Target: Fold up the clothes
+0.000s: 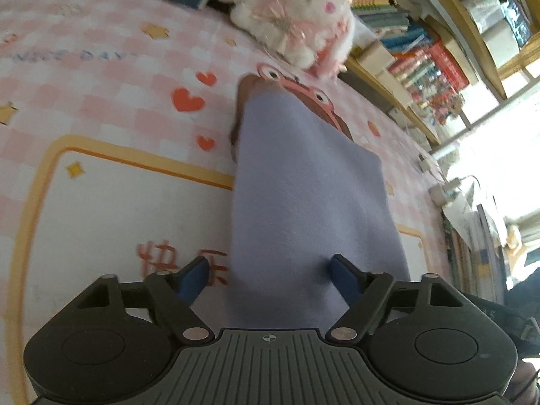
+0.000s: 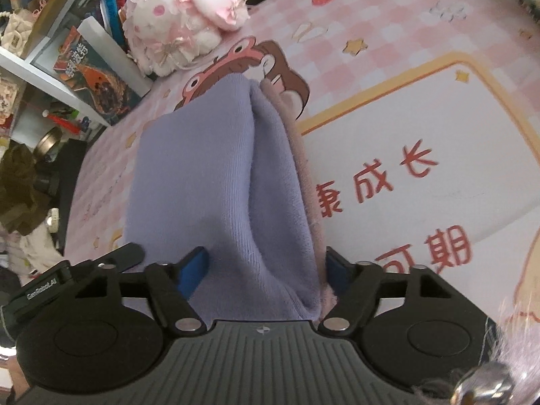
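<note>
in the left wrist view, the far left is the pink checked sheet point(image 1: 101, 77) of the bed, printed with stars, red hearts, a yellow-framed white panel and red characters. the left gripper point(image 1: 268, 270) sits low in the middle with its blue-padded jaws apart, and the lavender cloth point(image 1: 303, 202) runs from between them away up the frame. the pads do not look pressed onto it; the fabric passes through the gap, touching or just beside the right pad. the cloth lies over the sheet's cartoon figure, whose pink goggles peek out at its far end. beyond that sits a white and pink plush point(image 1: 297, 17), blurred. to the right, a shelf point(image 1: 422, 67) packed with books slants along the bed's edge, and further right the window light is blown out

in the right wrist view, the shelf point(image 2: 84, 60) comes first on the left, with the plush point(image 2: 175, 23) just beside it at the head of the sheet. the right gripper point(image 2: 266, 266) is low in the centre, jaws apart, and the cloth point(image 2: 202, 175) fills the gap between them as a doubled lavender fold with a deep crease down its middle. along its right side a pinkish-mauve fuzzy layer shows, touching the right pad. whether the jaws bear on the fabric i cannot tell. right of the cloth lies the sheet point(image 2: 388, 40) with its white panel and large red characters, and a blurred metal piece sits at the bottom right corner
</note>
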